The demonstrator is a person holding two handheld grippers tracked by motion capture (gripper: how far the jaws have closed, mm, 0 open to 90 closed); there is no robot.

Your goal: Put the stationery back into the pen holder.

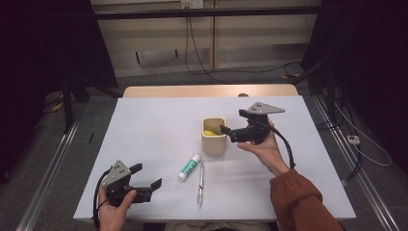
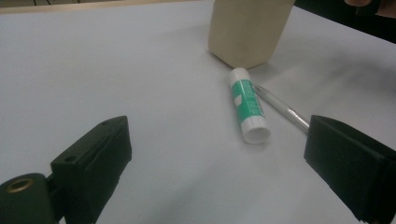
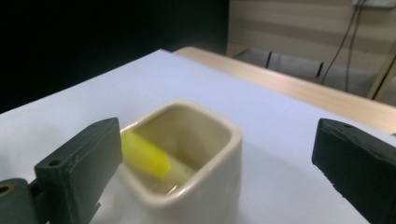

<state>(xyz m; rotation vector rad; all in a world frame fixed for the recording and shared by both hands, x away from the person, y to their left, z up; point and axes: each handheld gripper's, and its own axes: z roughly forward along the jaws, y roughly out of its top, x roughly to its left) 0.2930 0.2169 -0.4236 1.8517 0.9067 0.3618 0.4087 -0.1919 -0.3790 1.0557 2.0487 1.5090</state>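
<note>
A cream square cup [image 1: 213,139] stands mid-table with a yellow marker [image 1: 209,132] leaning inside it. In the right gripper view the marker's yellow cap [image 3: 144,154] rests against the cup's inner wall [image 3: 210,186]. My right gripper [image 1: 234,121] hovers just right of the cup's rim, jaws wide open [image 3: 217,137] and empty. A green-and-white glue stick [image 1: 189,167] and a silver pen [image 1: 200,184] lie in front of the cup. My left gripper [image 1: 146,175] rests near the front left edge, open [image 2: 217,140] and pointing at the glue stick [image 2: 246,105] and pen [image 2: 285,109].
The white tabletop [image 1: 159,125] has a wooden strip along its far edge. Dark stands and cables sit on the floor beyond and to both sides. The cup [image 2: 247,30] is behind the glue stick in the left gripper view.
</note>
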